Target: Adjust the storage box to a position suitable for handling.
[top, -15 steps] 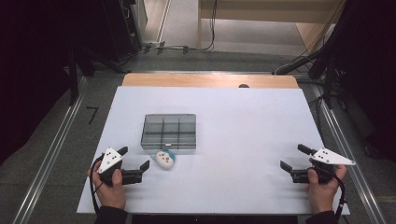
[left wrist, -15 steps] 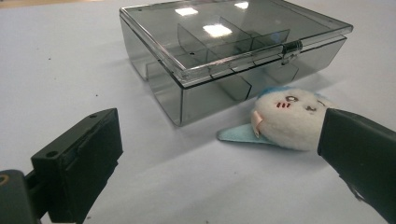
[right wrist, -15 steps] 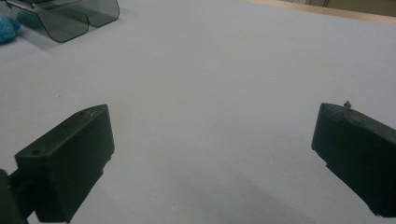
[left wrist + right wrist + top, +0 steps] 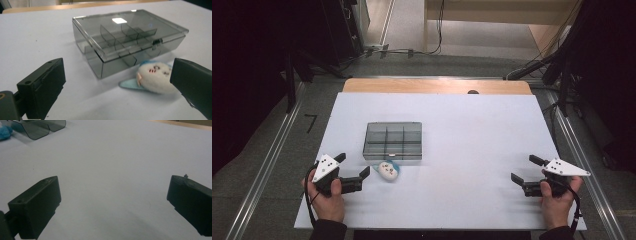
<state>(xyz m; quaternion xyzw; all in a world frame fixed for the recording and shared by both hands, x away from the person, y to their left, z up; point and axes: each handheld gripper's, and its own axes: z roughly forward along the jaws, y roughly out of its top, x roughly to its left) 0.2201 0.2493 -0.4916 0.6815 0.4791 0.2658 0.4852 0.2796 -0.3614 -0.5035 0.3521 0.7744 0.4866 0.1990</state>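
Observation:
A smoky clear compartment box (image 4: 393, 141) with its lid down lies left of the table's middle. Just in front of it rests a small white and blue plush toy (image 4: 387, 170). My left gripper (image 4: 353, 165) is open, low over the table, a short way left of the toy. In the left gripper view the toy (image 4: 156, 77) sits beside the right jaw, in front of the box (image 4: 130, 40), and nothing lies between the jaws of the gripper (image 4: 117, 85). My right gripper (image 4: 525, 169) is open near the front right; its own view shows bare table between its jaws (image 4: 113, 202).
The white table top (image 4: 472, 130) has a wooden strip (image 4: 437, 86) along its far edge. Metal rails run beside the table on both sides. The right gripper view catches a corner of the box (image 4: 37, 127) and a bit of the blue plush (image 4: 5, 131) far off.

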